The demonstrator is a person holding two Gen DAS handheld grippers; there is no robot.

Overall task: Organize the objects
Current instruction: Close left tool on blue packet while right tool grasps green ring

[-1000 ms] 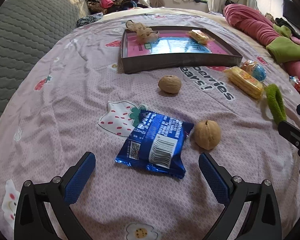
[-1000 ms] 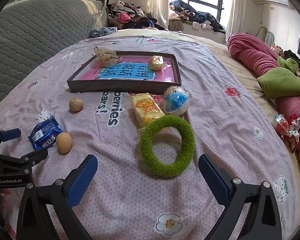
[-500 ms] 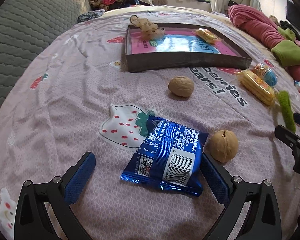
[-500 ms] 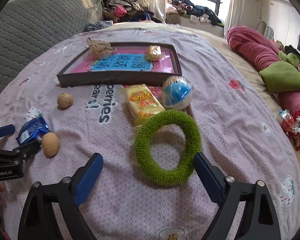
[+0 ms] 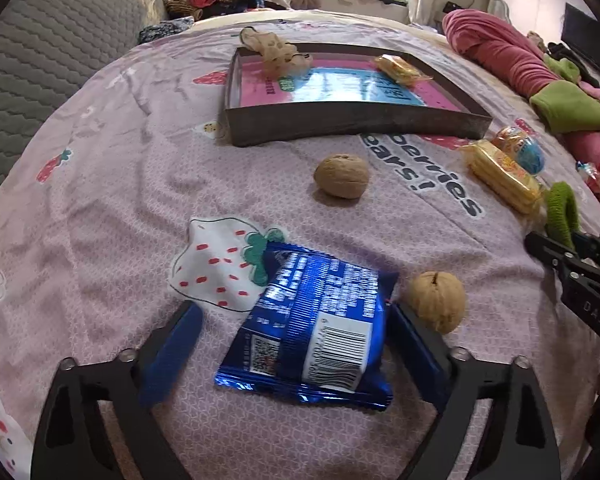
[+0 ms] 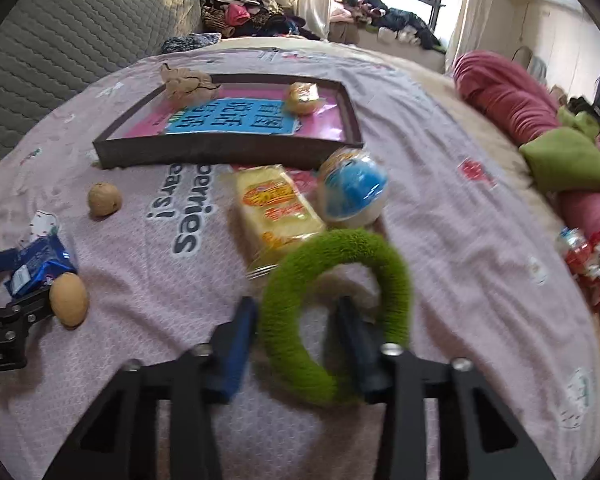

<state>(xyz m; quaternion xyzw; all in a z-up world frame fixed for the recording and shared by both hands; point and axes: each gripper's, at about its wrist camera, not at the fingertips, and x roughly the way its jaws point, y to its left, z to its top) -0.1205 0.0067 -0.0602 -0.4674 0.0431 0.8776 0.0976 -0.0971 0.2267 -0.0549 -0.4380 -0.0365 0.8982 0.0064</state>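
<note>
A blue snack packet (image 5: pixel 316 324) lies on the bed between the fingers of my left gripper (image 5: pixel 292 344), which is closing around it; the right pad touches its edge, the left pad stands a little off. My right gripper (image 6: pixel 296 336) is closing on the near left side of a green fuzzy ring (image 6: pixel 332 316), one finger outside it, one inside the hole. The dark tray (image 5: pixel 356 122) with a pink and blue bottom lies beyond, holding a beige crumpled thing (image 5: pixel 276 50) and a small yellow packet (image 5: pixel 400 68).
Two walnuts (image 5: pixel 342 176) (image 5: pixel 438 306) lie near the blue packet. A yellow cracker pack (image 6: pixel 276 212) and a blue and white ball (image 6: pixel 352 196) lie in front of the tray. Pink bedding (image 6: pixel 508 96) lies at the right, a grey headboard (image 6: pixel 60 40) at the left.
Both grippers moved forward and down and narrowed: the left around the blue packet, the right over the green ring's near side.
</note>
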